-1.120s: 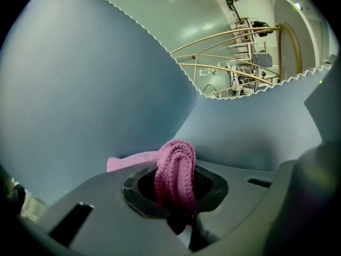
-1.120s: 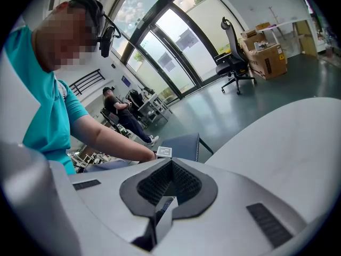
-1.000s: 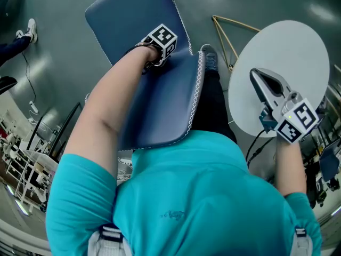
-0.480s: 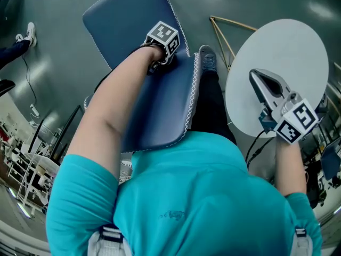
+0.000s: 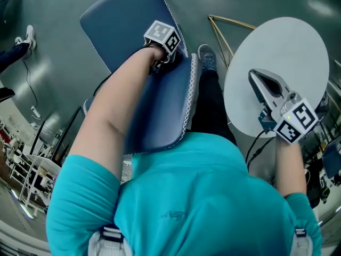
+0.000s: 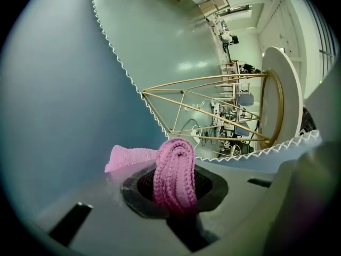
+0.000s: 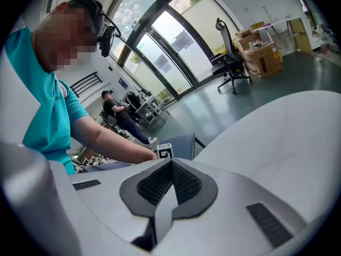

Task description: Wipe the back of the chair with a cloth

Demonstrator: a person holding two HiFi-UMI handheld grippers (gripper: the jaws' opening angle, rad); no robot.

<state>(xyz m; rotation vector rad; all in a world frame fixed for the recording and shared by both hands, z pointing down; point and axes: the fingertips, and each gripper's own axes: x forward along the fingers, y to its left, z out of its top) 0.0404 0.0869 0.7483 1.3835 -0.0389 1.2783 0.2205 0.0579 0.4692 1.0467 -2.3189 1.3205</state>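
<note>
The blue padded chair [image 5: 125, 23] with white zigzag stitching fills the upper left of the head view; its back [image 5: 160, 105] bends toward me. My left gripper [image 5: 158, 63] presses against the chair where seat and back meet, its jaws hidden there under its marker cube. In the left gripper view that gripper [image 6: 173, 188] is shut on a pink knitted cloth [image 6: 173, 172], whose free end [image 6: 128, 156] lies against the blue upholstery [image 6: 58, 105]. My right gripper [image 5: 262, 80] hangs over the white round table [image 5: 290, 52], shut and holding nothing [image 7: 169, 183].
The gold wire frame [image 5: 226, 33] of the table's base stands on the grey floor between chair and table. A person's shoe [image 5: 30, 30] shows at far left. Wire racks [image 5: 26, 169] crowd the lower left. An office chair and boxes [image 7: 234, 63] stand far behind.
My left gripper with the cloth has slid a little up and right along the chair. The right gripper has stayed still.
</note>
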